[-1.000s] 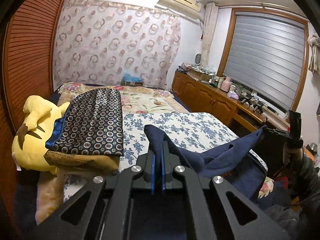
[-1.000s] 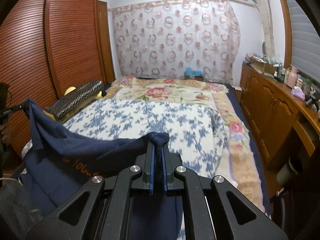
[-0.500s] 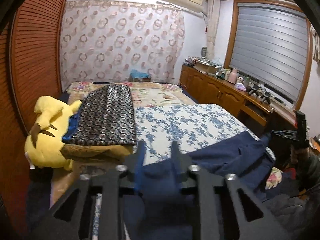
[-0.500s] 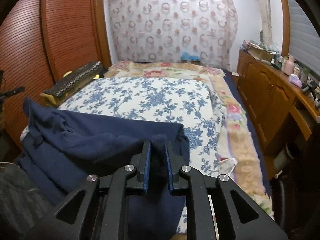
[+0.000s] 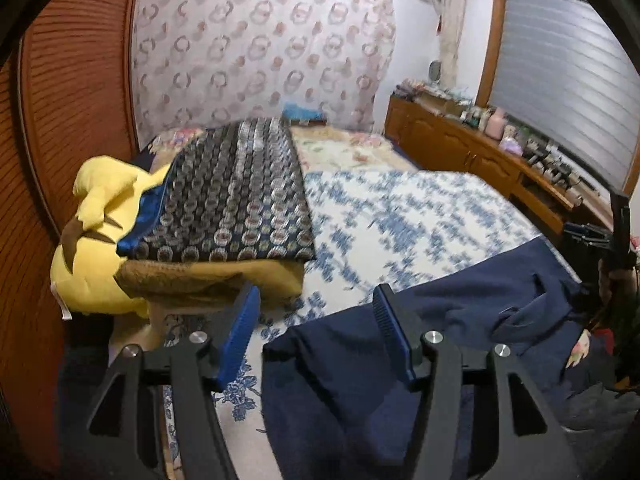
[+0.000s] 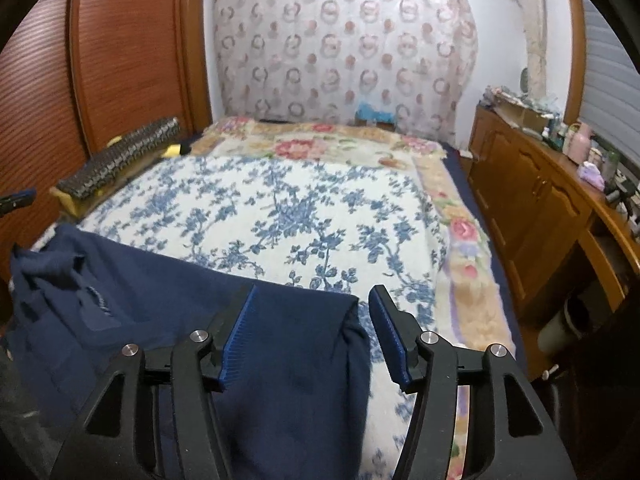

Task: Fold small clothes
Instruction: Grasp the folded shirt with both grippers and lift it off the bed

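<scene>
Jaws standing wide apart on the left gripper (image 5: 316,336), holding nothing, blue pads (image 5: 240,332) showing on either side. Left wrist view: navy garment (image 5: 460,320) lying spread along the near edge of the blue-floral bedspread (image 5: 400,216), one corner of it sitting below and between the parted fingers; a bunched fold is rising toward the garment's far-right end, near the right gripper (image 5: 588,232), which is showing small at the frame's right edge. Dark patterned cushion (image 5: 236,200) resting to the left of the bedspread, lying over a yellow plush toy (image 5: 96,216). Wooden sideboard (image 5: 480,152) running along the right of the bedspread, under the grey blind (image 5: 568,80). Right wrist view: right gripper (image 6: 310,336) likewise spread wide and gripping nothing; the navy garment (image 6: 160,300) is lying on the bedspread (image 6: 300,208) at its near-left corner, its right edge passing between the pads (image 6: 390,332) and draping down over the near side. Patterned curtain (image 6: 344,48) hanging beyond the bedspread's far end.
</scene>
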`<state>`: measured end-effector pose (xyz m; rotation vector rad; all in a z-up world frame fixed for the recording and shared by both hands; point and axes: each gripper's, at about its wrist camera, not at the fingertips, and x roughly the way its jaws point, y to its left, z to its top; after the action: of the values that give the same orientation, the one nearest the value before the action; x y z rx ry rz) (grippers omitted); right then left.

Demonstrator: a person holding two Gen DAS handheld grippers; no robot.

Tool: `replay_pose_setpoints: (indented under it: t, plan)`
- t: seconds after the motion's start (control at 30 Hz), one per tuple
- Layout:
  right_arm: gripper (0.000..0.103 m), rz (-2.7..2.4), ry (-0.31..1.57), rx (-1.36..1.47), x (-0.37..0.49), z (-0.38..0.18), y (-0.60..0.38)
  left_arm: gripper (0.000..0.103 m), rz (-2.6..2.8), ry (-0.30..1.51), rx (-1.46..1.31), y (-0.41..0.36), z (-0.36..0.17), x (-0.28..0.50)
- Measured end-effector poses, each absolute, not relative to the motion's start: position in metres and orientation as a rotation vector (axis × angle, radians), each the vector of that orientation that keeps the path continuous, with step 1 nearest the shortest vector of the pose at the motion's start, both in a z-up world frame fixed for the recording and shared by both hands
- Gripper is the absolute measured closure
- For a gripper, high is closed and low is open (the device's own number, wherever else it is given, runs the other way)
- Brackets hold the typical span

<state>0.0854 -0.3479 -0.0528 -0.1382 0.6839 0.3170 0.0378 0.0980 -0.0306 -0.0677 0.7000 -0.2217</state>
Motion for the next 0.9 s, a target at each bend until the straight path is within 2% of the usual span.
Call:
replay_pose_setpoints:
  t: [0.33, 0.77, 0.83, 0.9]
  plan:
    - [0.039, 0.261, 0.828, -0.137, 0.128, -0.098, -0.357, 0.045, -0.215, 0.867, -0.03, 0.103, -0.08, 0.074]
    - [0.039, 0.319, 0.871, -0.117, 0.134, -0.107, -0.355, 0.045, -0.217, 0.917, -0.025, 0.096, -0.098, 0.07]
    - [0.038, 0.339, 0.878, -0.125, 0.133, -0.107, -0.351, 0.057, -0.214, 0.909, -0.033, 0.095, -0.098, 0.068]
    - [0.038, 0.336, 0.887, -0.152, 0.132, -0.108, -0.346, 0.062, -0.226, 0.906, -0.027, 0.091, -0.098, 0.066]
